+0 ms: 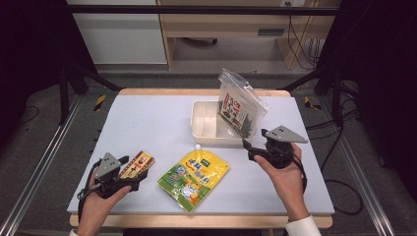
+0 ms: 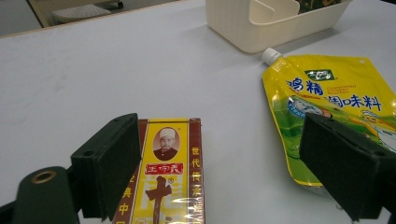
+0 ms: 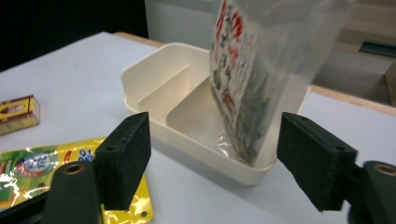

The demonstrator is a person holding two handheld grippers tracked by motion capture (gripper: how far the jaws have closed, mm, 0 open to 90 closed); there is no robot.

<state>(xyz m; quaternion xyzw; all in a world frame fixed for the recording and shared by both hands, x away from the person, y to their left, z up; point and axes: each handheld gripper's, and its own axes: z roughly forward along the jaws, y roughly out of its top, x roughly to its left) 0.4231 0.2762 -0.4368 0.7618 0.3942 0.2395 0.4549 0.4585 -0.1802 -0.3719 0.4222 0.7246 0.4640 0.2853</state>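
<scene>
Resting low on the table (image 1: 147, 123), both grippers' jaws apart, left gripper (image 1: 129, 173) at spice box (image 1: 136, 164), right gripper (image 1: 255, 147) facing tray (image 1: 206, 129).

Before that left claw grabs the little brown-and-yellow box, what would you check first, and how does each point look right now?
1. Left gripper open: ok.
2. Small brown-and-yellow cardboard box between its jaws: ok, nearer the left jaw.
3. Yellow spouted plastic pouch apart from the box: ok.
4. Right gripper open, holding nothing: ok.
5. Clear printed plastic bag standing in the cream divided plastic tray: ok, leaning.
6. Free tray compartment for the box: ok.
</scene>
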